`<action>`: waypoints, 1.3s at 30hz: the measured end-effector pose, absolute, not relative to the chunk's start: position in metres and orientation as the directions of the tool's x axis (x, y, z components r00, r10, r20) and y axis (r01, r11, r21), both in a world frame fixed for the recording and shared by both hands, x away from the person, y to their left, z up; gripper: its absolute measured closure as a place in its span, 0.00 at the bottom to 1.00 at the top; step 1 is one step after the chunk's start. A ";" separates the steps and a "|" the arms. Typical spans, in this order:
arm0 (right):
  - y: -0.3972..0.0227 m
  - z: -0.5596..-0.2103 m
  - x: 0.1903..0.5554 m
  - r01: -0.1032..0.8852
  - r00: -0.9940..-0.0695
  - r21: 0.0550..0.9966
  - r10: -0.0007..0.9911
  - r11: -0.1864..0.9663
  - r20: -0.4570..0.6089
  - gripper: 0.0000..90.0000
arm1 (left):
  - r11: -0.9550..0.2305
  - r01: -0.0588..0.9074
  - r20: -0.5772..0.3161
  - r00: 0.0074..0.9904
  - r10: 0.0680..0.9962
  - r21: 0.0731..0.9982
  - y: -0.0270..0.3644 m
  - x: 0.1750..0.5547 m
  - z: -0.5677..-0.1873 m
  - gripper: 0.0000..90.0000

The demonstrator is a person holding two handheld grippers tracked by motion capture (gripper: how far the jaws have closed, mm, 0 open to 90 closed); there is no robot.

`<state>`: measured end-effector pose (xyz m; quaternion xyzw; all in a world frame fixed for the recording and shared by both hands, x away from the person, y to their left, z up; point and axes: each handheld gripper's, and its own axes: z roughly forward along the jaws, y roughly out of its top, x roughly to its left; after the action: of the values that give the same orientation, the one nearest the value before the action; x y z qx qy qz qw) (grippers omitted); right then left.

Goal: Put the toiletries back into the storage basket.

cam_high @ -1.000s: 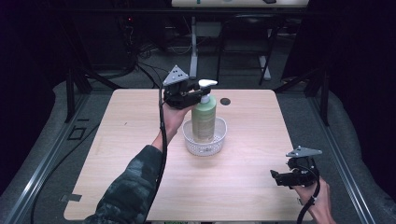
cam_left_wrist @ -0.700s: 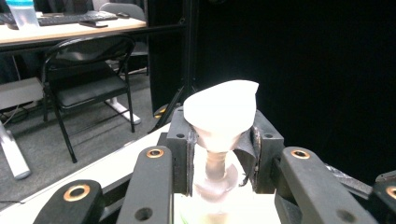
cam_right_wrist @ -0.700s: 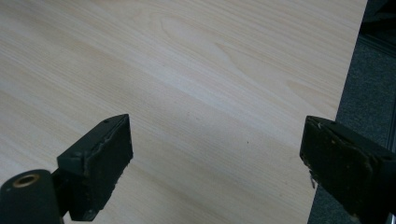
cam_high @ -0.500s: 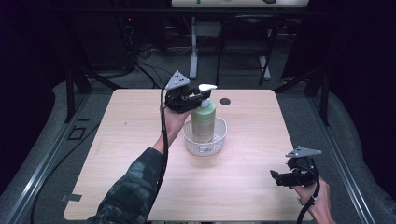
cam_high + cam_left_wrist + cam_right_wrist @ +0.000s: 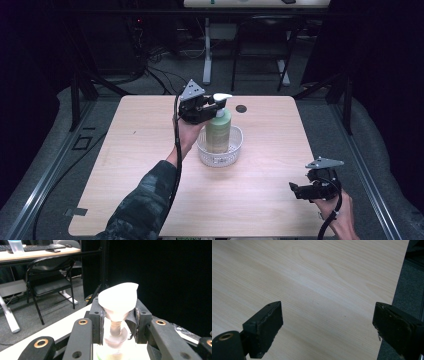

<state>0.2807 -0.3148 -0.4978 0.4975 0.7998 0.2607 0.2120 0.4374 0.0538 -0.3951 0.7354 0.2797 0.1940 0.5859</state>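
Note:
A pale green pump bottle with a white pump head stands upright with its base inside a clear plastic bowl at mid-table. My left gripper is shut on the bottle's neck just under the pump head; in the left gripper view the pads press it from both sides. I cannot tell whether the base rests on the bowl's floor. My right gripper hovers open and holds nothing near the table's front right corner, its fingertips wide apart over bare wood.
The light wooden table has a small dark round spot behind the bowl. The table's right edge lies close beside the right gripper. A black chair and desk legs stand beyond the far edge.
The left gripper and the bottle it holds have sunk slightly, so the bottle sits deeper in the bowl. The right gripper has stayed where it was.

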 end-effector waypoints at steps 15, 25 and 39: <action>-0.315 -0.498 0.280 0.684 -0.413 0.630 0.907 0.369 -0.082 0.10 | -0.167 0.174 -0.027 0.766 0.642 0.970 0.050 0.437 -0.408 0.75; -0.316 -0.498 0.280 0.684 -0.412 0.630 0.907 0.369 -0.084 0.10 | -0.166 0.179 -0.031 0.766 0.642 0.970 0.049 0.437 -0.415 0.75; -0.316 -0.497 0.280 0.681 -0.412 0.632 0.907 0.370 -0.087 0.10 | -0.174 0.150 -0.009 0.781 0.625 0.973 0.053 0.428 -0.418 0.75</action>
<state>0.2798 -0.3156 -0.4970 0.4969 0.7989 0.2605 0.2167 0.4278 0.0529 -0.4178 0.7389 0.2623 0.2021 0.5868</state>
